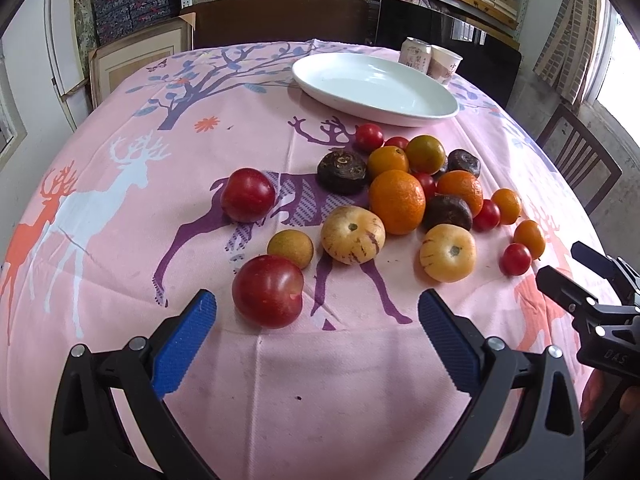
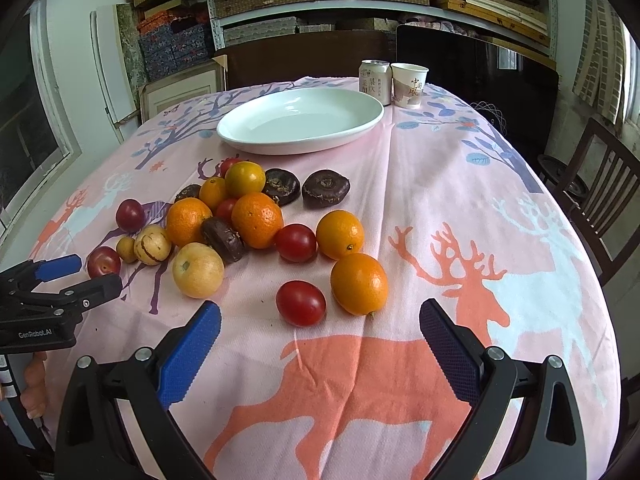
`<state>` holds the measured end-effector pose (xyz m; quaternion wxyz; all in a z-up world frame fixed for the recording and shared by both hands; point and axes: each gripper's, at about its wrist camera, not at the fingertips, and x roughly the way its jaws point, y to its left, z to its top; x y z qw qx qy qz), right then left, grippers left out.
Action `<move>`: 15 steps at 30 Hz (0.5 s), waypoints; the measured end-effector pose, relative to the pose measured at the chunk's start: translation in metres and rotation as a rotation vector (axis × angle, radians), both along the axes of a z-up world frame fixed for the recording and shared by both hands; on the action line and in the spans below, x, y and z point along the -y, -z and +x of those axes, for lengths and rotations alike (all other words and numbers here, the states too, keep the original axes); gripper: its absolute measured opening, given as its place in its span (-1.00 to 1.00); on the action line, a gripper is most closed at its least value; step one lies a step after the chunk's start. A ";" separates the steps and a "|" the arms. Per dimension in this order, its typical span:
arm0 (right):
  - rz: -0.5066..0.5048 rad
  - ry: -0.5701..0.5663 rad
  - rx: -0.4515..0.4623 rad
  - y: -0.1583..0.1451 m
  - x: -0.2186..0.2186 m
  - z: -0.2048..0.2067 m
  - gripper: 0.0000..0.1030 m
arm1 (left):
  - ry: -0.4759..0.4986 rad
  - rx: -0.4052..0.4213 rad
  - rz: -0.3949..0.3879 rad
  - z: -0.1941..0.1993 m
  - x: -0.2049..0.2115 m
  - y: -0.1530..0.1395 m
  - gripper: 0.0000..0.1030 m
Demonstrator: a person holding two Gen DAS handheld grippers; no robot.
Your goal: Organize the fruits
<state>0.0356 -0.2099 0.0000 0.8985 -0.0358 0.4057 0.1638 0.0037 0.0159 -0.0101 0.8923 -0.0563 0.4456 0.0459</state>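
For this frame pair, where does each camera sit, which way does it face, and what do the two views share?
Left wrist: on the left gripper, low over the tablecloth, facing the fruit pile and white plate; own blue fingers show, right gripper at the right edge.
Right wrist: on the right gripper, facing the same pile; left gripper at the left edge.
Shared: plate, can, paper cup, fruit.

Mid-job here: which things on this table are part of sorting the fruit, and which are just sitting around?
Part of the job:
loose fruit pile
white plate, holding nothing yet
left claw and right claw, both open

Just lying about:
drink can
paper cup
patterned tablecloth
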 end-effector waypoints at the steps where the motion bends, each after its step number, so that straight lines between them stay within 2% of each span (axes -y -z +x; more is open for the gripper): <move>1: 0.001 0.000 -0.001 0.000 0.000 0.000 0.93 | -0.001 0.000 0.000 0.000 0.000 0.000 0.92; 15: -0.002 0.003 -0.010 0.003 0.001 0.000 0.93 | -0.022 0.000 0.001 -0.001 -0.005 0.000 0.92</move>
